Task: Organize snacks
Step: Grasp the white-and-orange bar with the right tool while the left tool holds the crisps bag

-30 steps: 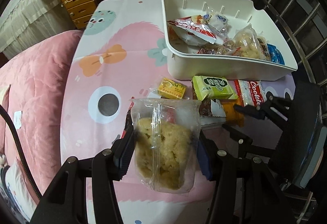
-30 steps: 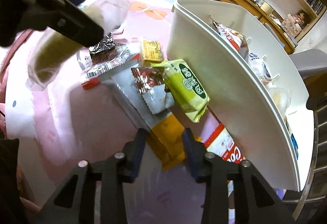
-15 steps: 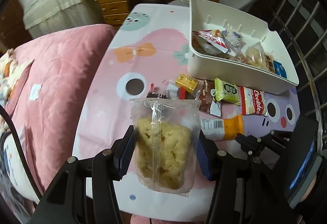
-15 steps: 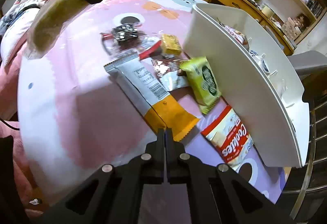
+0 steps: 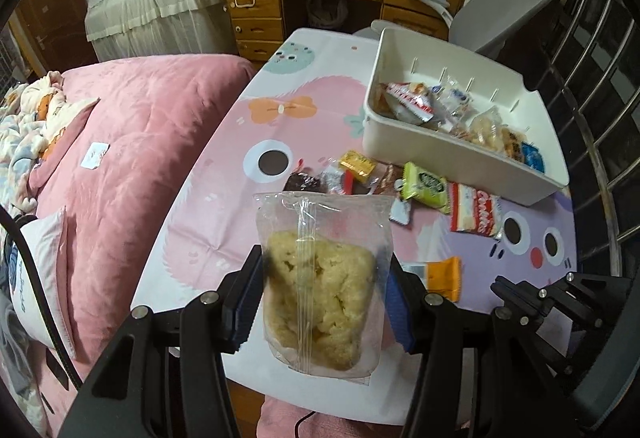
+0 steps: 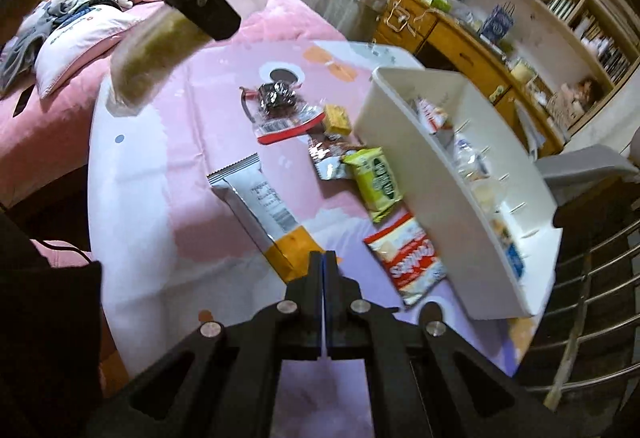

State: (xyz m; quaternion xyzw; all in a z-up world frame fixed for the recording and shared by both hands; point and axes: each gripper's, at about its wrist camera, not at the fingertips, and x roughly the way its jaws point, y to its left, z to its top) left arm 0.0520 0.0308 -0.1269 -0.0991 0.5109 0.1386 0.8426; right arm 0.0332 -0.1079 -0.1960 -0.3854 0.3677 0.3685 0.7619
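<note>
**Clear cake bag held up over the table, other snacks loose beside the white bin**

Left wrist view: the left gripper [image 5: 322,302] is clamped on a clear bag of yellow crumbly cake [image 5: 320,294], its blue pads pressing both sides of the bag, which hangs above the near edge of the cartoon-print table [image 5: 208,238]. The white bin [image 5: 452,154] sits at the far right of the table with several packets already in it. Just in front of the bin lie a yellow packet [image 5: 357,165], a green packet [image 5: 425,189] and a red-and-white cookie packet [image 5: 475,215]; nearer than these lies an orange-ended wrapper [image 5: 442,277].

Right wrist view: the right gripper [image 6: 324,266] has its fingers pressed together with nothing between them, above the orange end of the long white wrapper [image 6: 260,206]. The green packet [image 6: 374,182] and cookie packet [image 6: 408,258] lie close against the bin's wall [image 6: 420,190]. The held bag [image 6: 148,50] shows at upper left, well apart from the bin.
</note>
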